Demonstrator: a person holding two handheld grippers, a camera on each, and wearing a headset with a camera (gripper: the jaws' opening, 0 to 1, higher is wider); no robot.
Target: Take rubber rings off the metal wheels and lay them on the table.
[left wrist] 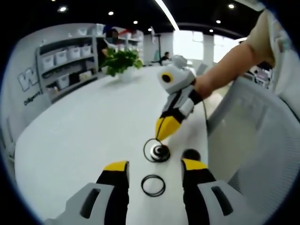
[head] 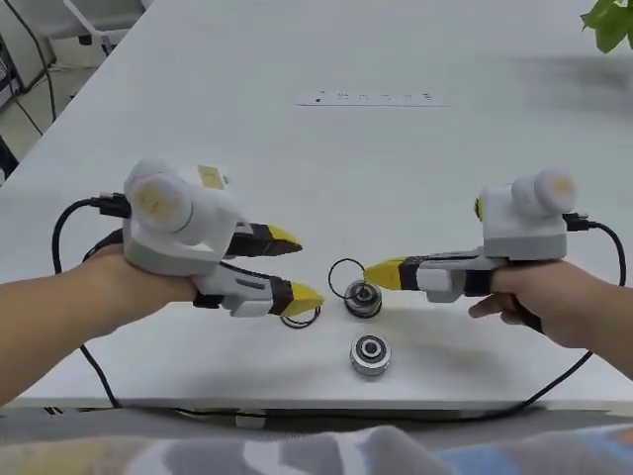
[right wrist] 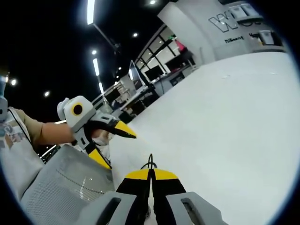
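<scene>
- A thin black rubber ring (head: 345, 278) stands as a loop just left of centre in the head view, its lower edge at the metal wheel (head: 363, 299).
- The right gripper (head: 381, 274) reaches in from the right of the frame. Its yellow-tipped jaws are pressed together, and the right gripper view shows a sliver of that ring pinched between the tips.
- A loose ring (left wrist: 153, 185) lies flat on the white table (head: 326, 168). In the left gripper view it sits low in the frame, in the gap between the jaws.
- The left gripper (head: 295, 267), at the left of the head view, has its jaws spread wide and grips nothing, with its lower tip just above the loose ring.
- A second wheel (head: 370, 354) sits lower in the frame, near the table's front edge and apart from both grippers.
- Green plant leaves (head: 611, 22) show at the upper right corner.
</scene>
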